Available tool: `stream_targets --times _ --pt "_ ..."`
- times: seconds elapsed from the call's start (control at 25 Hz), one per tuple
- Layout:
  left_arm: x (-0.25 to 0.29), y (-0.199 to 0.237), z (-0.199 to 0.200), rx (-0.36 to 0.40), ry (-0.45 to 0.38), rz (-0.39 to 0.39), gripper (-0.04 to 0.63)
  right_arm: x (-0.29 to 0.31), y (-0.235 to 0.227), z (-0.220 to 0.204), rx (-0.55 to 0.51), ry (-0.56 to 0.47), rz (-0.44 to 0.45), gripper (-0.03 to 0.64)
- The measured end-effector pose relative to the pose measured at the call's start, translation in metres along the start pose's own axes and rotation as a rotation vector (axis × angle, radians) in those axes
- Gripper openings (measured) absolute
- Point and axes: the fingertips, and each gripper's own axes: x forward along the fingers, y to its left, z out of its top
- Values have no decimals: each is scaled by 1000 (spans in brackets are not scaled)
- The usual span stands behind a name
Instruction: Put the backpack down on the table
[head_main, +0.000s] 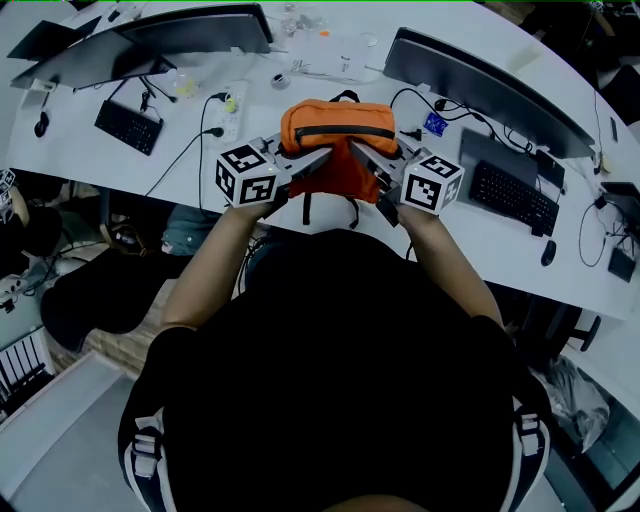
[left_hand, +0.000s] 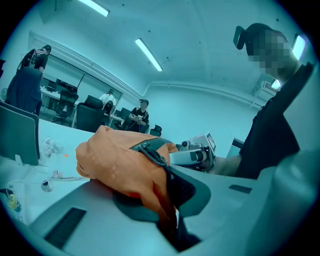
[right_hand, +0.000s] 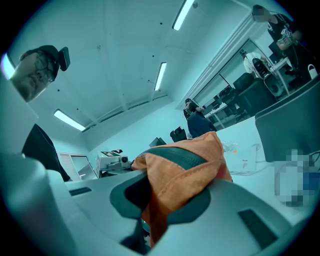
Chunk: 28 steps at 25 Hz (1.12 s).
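Backpack (head_main: 337, 125) (orange) is pinched by left gripper (head_main: 318, 158) and right gripper (head_main: 358, 152) near table (head_main: 100, 165) edge.

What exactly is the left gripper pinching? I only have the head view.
Observer: In the left gripper view, the left gripper is shut on orange fabric of the backpack, beside its dark zipper.
Operator: And the right?
Observer: In the right gripper view, the right gripper is shut on an orange fold too, with the zipper above the pinch.
Operator: Anyone nearby?
Observer: Yes, people sit at desks across the room, beyond the backpack.
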Motion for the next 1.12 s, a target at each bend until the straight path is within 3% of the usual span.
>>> stream_targets --times 1.12 --pt "-38 40 2 13 85 -200 57 48 9 -2 44 -89 -162 71"
